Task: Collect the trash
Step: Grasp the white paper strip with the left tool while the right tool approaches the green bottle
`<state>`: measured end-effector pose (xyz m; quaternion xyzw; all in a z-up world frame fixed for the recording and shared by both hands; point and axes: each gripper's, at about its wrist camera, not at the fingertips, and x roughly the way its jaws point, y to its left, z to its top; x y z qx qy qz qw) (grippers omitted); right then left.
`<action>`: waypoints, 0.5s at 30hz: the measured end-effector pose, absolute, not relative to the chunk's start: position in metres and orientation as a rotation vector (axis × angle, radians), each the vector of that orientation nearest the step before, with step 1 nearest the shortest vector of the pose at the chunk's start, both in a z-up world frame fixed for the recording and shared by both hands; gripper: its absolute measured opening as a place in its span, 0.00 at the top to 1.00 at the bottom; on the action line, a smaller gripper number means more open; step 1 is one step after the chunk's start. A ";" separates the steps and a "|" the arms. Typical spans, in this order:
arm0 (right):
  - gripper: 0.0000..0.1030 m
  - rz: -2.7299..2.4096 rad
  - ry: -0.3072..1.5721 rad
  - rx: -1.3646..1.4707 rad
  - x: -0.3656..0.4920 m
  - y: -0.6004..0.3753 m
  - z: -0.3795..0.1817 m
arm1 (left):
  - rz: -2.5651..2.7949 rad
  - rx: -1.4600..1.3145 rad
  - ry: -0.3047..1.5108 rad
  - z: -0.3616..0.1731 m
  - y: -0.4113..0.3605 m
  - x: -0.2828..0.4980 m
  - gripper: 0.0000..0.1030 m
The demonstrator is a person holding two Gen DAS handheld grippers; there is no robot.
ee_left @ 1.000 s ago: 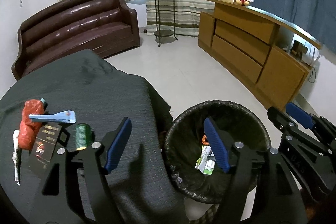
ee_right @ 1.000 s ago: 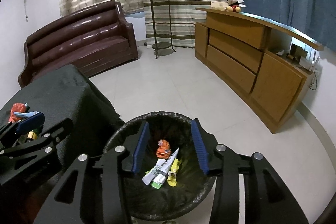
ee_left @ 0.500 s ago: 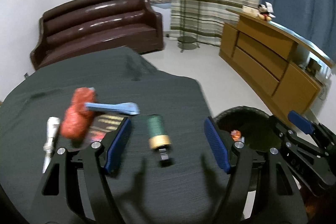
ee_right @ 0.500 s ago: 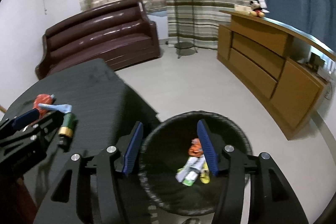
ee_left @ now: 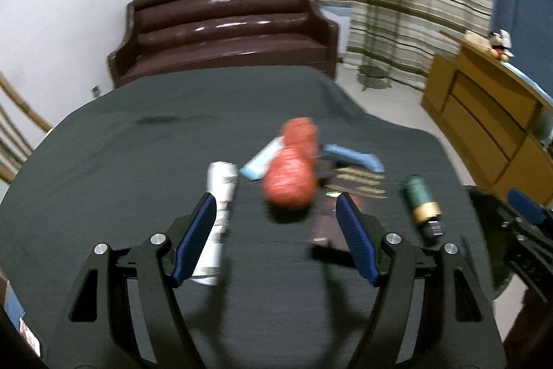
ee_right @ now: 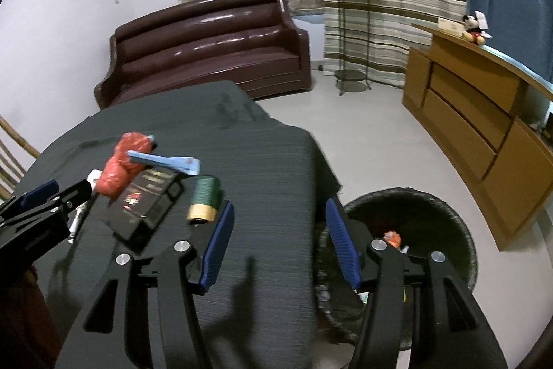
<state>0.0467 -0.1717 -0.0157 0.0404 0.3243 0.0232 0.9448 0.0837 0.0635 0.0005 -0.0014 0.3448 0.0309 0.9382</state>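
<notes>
My left claw (ee_left: 276, 230) hangs spread and empty above the dark-clothed table (ee_left: 145, 161), the crumpled red bag (ee_left: 293, 175) just ahead of its blue pads; my right claw (ee_right: 276, 237), also released and holding nothing, straddles the table edge beside the black bin (ee_right: 432, 206) — a few scraps already lie inside. To do this pick well, I judge I should centre the left jaws on the bag, come down low and close gently so it doesn't slip. Nearby wait a rolled paper (ee_left: 221, 196), a green cylinder (ee_right: 205, 197) and a dark box (ee_right: 148, 203) — its gold lettering is too blurred to read.
</notes>
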 end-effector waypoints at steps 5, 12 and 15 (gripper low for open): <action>0.47 0.070 0.674 0.075 0.053 -0.155 -0.017 | 0.118 -0.027 0.738 -0.008 0.093 0.088 0.32; 0.47 0.077 0.713 0.073 0.064 -0.140 -0.024 | 0.095 -0.054 0.831 -0.024 0.113 0.103 0.35; 0.47 0.084 0.732 0.067 0.069 -0.134 -0.027 | 0.064 -0.079 0.869 -0.030 0.119 0.111 0.45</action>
